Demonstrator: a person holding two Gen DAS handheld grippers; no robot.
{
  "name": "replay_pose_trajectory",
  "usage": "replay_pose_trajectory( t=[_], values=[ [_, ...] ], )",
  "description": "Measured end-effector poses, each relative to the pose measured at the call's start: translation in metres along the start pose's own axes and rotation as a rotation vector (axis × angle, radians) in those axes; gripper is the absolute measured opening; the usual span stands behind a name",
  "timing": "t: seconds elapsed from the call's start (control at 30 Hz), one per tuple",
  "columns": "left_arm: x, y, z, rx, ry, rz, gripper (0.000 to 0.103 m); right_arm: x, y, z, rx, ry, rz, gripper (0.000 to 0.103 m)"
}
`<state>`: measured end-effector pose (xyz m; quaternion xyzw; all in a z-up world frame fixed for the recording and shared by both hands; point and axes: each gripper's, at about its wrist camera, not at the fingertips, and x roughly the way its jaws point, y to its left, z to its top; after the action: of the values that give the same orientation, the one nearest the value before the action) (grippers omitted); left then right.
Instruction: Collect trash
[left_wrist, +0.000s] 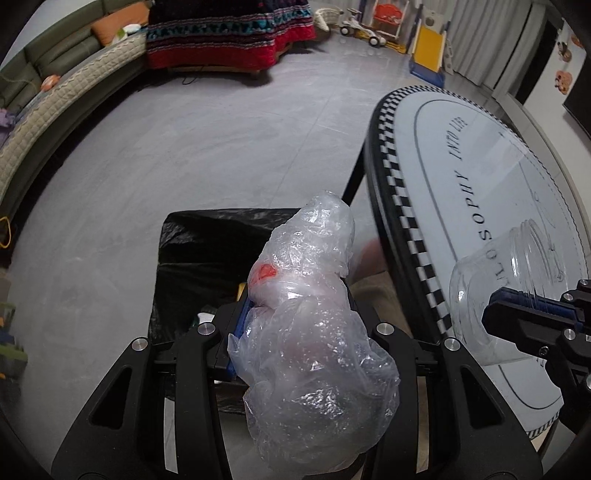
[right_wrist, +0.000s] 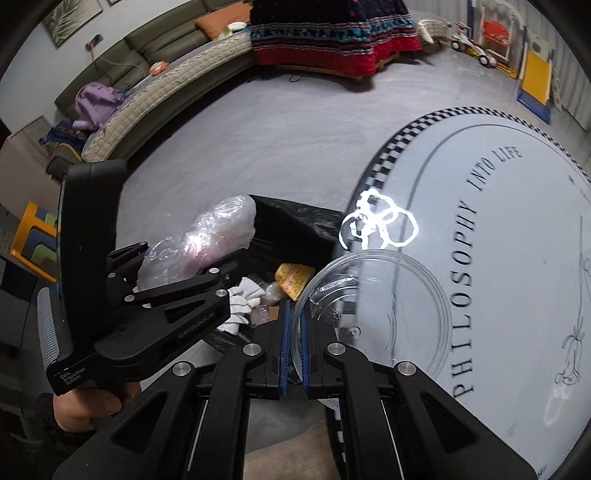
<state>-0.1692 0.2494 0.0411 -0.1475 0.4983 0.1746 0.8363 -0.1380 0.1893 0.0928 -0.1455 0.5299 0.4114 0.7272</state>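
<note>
Over the black-lined trash bin (left_wrist: 207, 258), at about 9 o'clock from the round counter (left_wrist: 480, 184), the left hand-held gripper (left_wrist: 295, 314) is clamped on a crumpled clear plastic bag (left_wrist: 314, 332) with a red patch inside. That bag hangs above the bin's mouth, toward its 3 o'clock edge in the left wrist view. The right hand-held gripper (right_wrist: 293, 332) has its jaws pinched tight on the thin wall of a clear plastic jar (right_wrist: 373, 314), which sits over the counter's checkered rim, just at 3 o'clock of the bin.

The step in hand looks like dropping both pieces into the bin, where a yellow sponge (right_wrist: 293, 282) and white crumpled paper (right_wrist: 242, 302) already lie. To do it well, I would carry the bag further toward the bin's centre before letting go, since light film may drift or catch on the liner edge. The jar should clear the counter rim fully and come over the opening, mouth tilted down, before release. Keeping the two grippers apart avoids a collision above the narrow opening.
</note>
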Motion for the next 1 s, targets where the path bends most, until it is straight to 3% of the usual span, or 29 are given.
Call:
replay_pose_trajectory(
  t=[0.23,0.27,0.3,0.33,0.37,0.57,0.87,1.0],
  values=[
    [0.011,0.065,-0.014,-0.116,0.04,0.05,0.045,0.042,0.036,0.026,-0.039,0.068,0.041,0.007],
    [0.014,0.072,-0.015,-0.131,0.051,0.06,0.062,0.049,0.038,0.03,-0.038,0.087,0.043,0.01],
    [0.017,0.079,-0.016,-0.143,0.067,0.079,0.079,0.055,0.039,0.034,-0.031,0.109,0.04,0.029],
    [0.019,0.086,-0.017,-0.156,0.071,0.106,0.097,0.06,0.039,0.037,-0.021,0.113,0.031,0.054],
    [0.019,0.091,-0.018,-0.166,0.068,0.128,0.097,0.06,0.04,0.04,-0.021,0.102,0.016,0.059],
    [0.017,0.109,-0.021,-0.22,0.069,0.117,0.097,0.057,0.038,0.039,-0.02,0.084,0.01,0.059],
    [0.013,0.095,-0.014,-0.188,0.054,0.102,0.097,0.038,0.029,0.034,-0.009,0.051,0.023,0.06],
    [0.009,0.078,-0.009,-0.161,0.047,0.097,0.097,0.025,0.02,0.028,0.001,0.023,0.027,0.067]
  ],
)
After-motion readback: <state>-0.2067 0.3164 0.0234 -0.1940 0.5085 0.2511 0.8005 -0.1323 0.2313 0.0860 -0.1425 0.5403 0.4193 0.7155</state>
